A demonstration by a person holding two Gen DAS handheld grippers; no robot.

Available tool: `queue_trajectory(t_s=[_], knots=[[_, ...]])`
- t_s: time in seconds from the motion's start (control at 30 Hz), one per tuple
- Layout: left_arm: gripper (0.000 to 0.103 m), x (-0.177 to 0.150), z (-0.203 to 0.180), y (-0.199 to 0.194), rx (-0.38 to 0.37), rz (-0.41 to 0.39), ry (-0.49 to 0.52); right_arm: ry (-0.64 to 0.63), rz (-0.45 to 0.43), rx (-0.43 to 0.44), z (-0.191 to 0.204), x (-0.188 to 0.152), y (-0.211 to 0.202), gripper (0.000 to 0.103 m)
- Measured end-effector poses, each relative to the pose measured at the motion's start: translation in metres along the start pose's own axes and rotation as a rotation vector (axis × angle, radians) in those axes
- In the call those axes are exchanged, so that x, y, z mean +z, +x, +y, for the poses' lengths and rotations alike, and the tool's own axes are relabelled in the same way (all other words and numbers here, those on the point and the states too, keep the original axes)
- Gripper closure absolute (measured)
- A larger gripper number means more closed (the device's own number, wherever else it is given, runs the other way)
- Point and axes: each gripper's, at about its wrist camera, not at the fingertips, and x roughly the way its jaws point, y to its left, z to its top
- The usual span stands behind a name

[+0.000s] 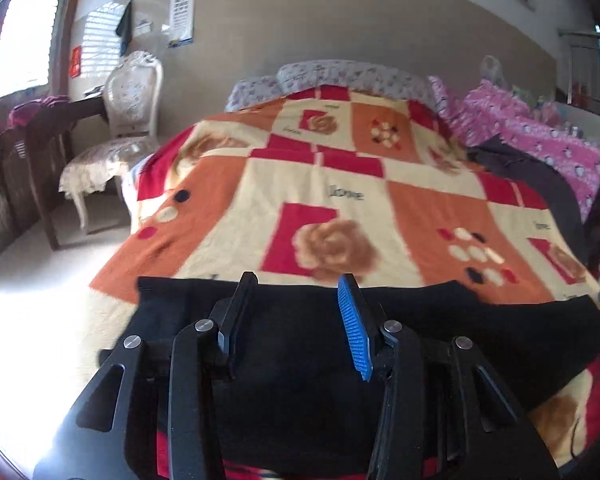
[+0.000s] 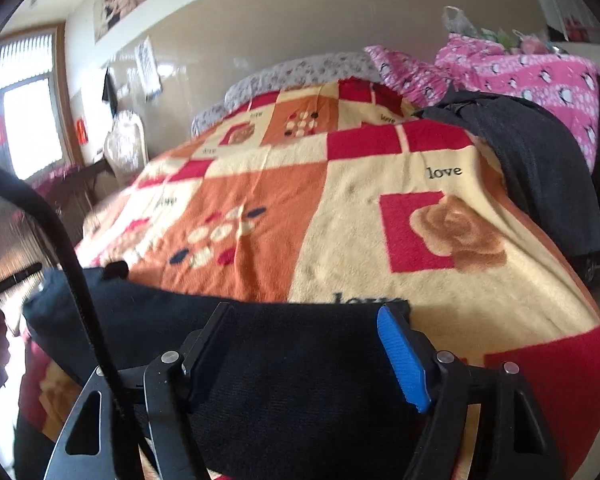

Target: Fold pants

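A patterned blanket (image 1: 260, 184) covers the bed. Black pants (image 1: 300, 360) lie under both gaping tools (image 1: 298, 284) (image 2: 314, 310), empty. They look soft, limp; best pinched at the far edge.

Open room: the patterned blanket (image 1: 324, 184) lay bare across the middle of the bed, from the black pants (image 1: 300, 360) at the near edge up to the pillows (image 1: 340, 74).
Right side: a dark garment (image 2: 540, 168) and a pink penguin-print quilt (image 2: 540, 76) were heaped along that edge.
Left side: a white chair (image 1: 120, 120) stood just beside the bed, a dark wooden table (image 1: 40, 152) next to it.
Near right gripper: a black cable (image 2: 60, 232) arched across its left.
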Motion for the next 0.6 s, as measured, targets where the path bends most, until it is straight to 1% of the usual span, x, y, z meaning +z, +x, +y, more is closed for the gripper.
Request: queue_trajectory(t_s=[0.03, 0.07, 0.1, 0.13, 0.2, 0.27, 0.3, 0.37, 0.43, 0.53, 0.6], knots=[[0.062, -0.001, -0.015, 0.002, -0.060, 0.017, 0.004, 0.016, -0.002, -0.015, -0.002, 0.001, -0.008, 0.031], [0.062, -0.005, -0.031, 0.006, -0.120, 0.053, 0.019, 0.014, 0.010, -0.023, -0.002, 0.001, -0.013, 0.031], [0.062, -0.010, -0.046, 0.012, -0.162, 0.077, 0.043, 0.008, 0.017, -0.018, -0.001, -0.001, -0.018, 0.031], [0.062, -0.017, -0.060, 0.016, -0.180, 0.087, 0.076, -0.007, 0.016, 0.003, 0.003, -0.006, -0.023, 0.031], [0.062, -0.030, -0.080, 0.027, -0.175, 0.124, 0.138, -0.072, 0.020, 0.034, 0.014, -0.016, -0.031, 0.031], [0.062, -0.037, -0.087, 0.043, -0.178, 0.207, 0.154, -0.154, 0.035, 0.024, 0.025, -0.028, -0.033, 0.031], [0.062, -0.038, -0.087, 0.049, -0.178, 0.233, 0.154, -0.180, 0.062, 0.034, 0.028, -0.032, -0.030, 0.031], [0.062, -0.037, -0.083, 0.051, -0.196, 0.234, 0.122, -0.190, 0.127, 0.001, 0.025, -0.045, -0.015, 0.030], [0.062, -0.038, -0.081, 0.050, -0.206, 0.232, 0.111, -0.195, 0.083, 0.010, 0.021, -0.049, -0.014, 0.030], [0.062, -0.040, -0.081, 0.047, -0.206, 0.227, 0.105, -0.154, 0.103, 0.017, 0.020, -0.041, -0.017, 0.031], [0.062, -0.041, -0.082, 0.045, -0.201, 0.223, 0.109, -0.143, 0.075, 0.027, 0.022, -0.038, -0.033, 0.031]])
